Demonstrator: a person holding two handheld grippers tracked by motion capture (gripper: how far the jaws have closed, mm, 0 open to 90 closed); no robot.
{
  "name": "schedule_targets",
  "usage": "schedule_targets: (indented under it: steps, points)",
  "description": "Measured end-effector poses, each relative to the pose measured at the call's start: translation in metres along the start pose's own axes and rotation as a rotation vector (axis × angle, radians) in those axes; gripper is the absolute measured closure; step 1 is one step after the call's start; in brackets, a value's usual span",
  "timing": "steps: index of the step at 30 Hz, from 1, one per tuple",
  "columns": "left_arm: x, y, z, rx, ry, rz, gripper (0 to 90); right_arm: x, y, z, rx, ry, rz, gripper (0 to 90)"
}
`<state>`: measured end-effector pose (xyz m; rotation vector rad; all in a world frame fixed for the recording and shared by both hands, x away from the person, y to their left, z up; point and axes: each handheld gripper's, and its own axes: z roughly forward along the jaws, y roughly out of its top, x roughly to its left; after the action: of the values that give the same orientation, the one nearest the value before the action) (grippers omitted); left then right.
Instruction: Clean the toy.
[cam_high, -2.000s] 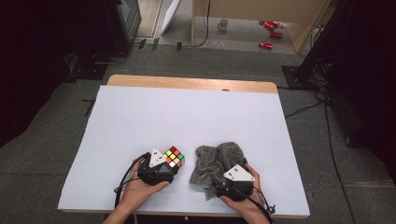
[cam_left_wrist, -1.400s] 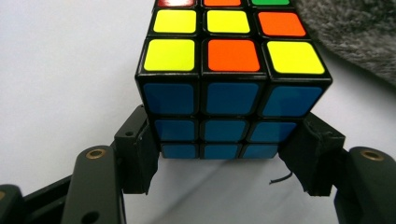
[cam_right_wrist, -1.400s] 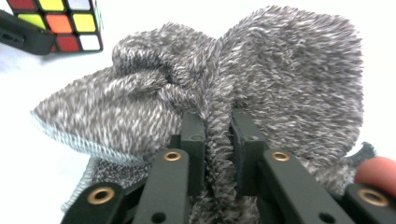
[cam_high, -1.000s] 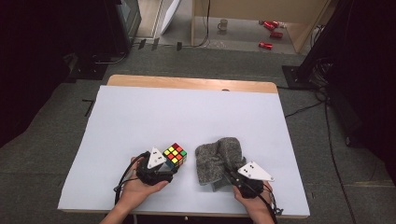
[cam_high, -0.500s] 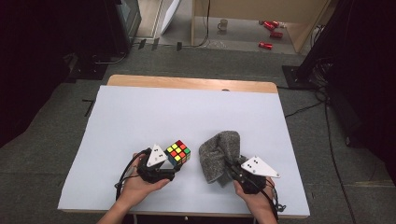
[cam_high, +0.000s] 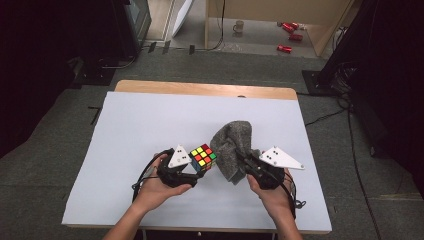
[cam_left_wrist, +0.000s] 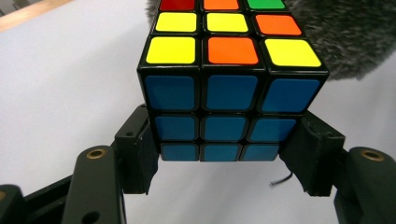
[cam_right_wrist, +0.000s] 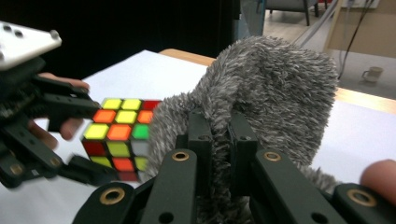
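My left gripper (cam_high: 196, 169) is shut on a Rubik's cube (cam_high: 202, 157) and holds it a little above the white table (cam_high: 150, 120). In the left gripper view the cube (cam_left_wrist: 224, 88) sits between both jaws, blue face toward the camera, yellow and orange tiles on top. My right gripper (cam_high: 243, 161) is shut on a grey fluffy cloth (cam_high: 232, 145), lifted and bunched up right beside the cube. In the right gripper view the cloth (cam_right_wrist: 261, 98) bulges over the closed jaws, and the cube (cam_right_wrist: 119, 137) and the left gripper (cam_right_wrist: 70, 140) show at the left.
The white table top ends in a wooden strip (cam_high: 200, 89) at the far edge. On the floor beyond lie a mug (cam_high: 239, 25) and red cans (cam_high: 290, 30). Dark equipment stands at both sides.
Both grippers have lifted and moved forward. The cloth has risen off the table into a bunch and come up against the cube, which also moved slightly forward and right.
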<state>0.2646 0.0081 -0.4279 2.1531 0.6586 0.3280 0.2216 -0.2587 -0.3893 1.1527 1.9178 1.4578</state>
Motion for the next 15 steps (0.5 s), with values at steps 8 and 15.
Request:
schedule_targets:
  steps: [8,15]
  points:
    - [-0.009,-0.004,0.007,0.004,-0.047,0.029,34.9,0.013,-0.002,0.01,0.026,0.042,-0.017,83.7]
    - [-0.006,-0.013,0.011,-0.004,-0.074,-0.032,34.9,0.031,-0.012,0.021,0.052,0.109,-0.019,83.1]
